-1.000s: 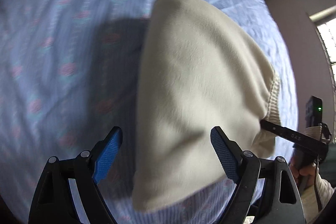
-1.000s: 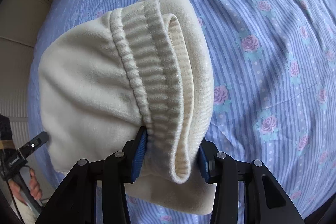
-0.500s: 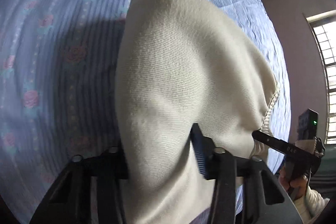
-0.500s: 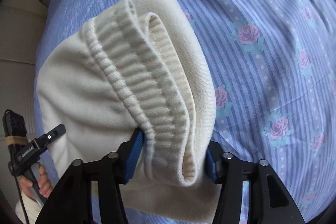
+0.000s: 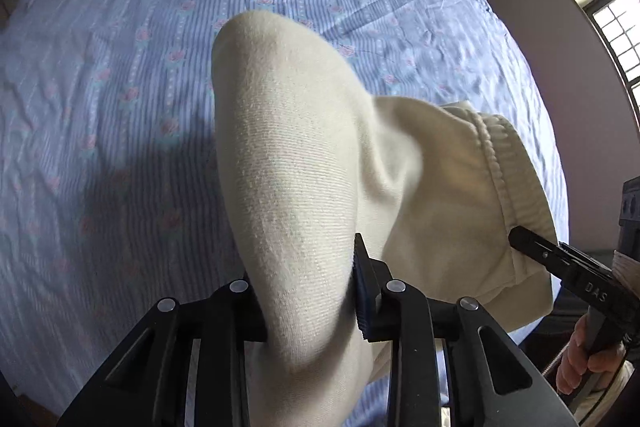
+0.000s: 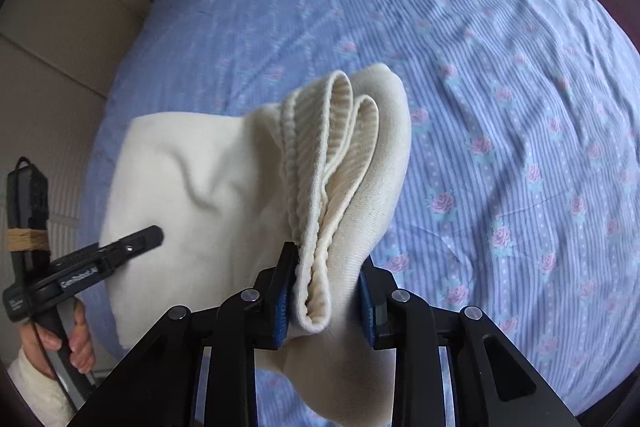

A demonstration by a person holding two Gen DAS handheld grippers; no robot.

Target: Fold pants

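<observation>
Cream knit pants (image 5: 304,163) hang between both grippers above a bed. My left gripper (image 5: 308,291) is shut on a fold of the plain cloth. In the right wrist view my right gripper (image 6: 326,291) is shut on the ribbed waistband (image 6: 320,163) of the pants (image 6: 192,195), which is doubled over between the blue pads. The right gripper shows in the left wrist view (image 5: 560,259) at the right, gripping the waistband edge. The left gripper shows in the right wrist view (image 6: 120,251) at the left. The pants' lower part is hidden below the grippers.
A blue striped bedsheet with pink roses (image 5: 120,107) covers the bed (image 6: 500,107) under the pants. A beige wall or headboard (image 6: 52,67) is at the left of the right wrist view. A window (image 5: 616,39) is at the far right of the left wrist view.
My left gripper went from open to shut on the cloth. Both grippers lifted the pants higher off the bed, and the waistband fold narrowed in the right gripper.
</observation>
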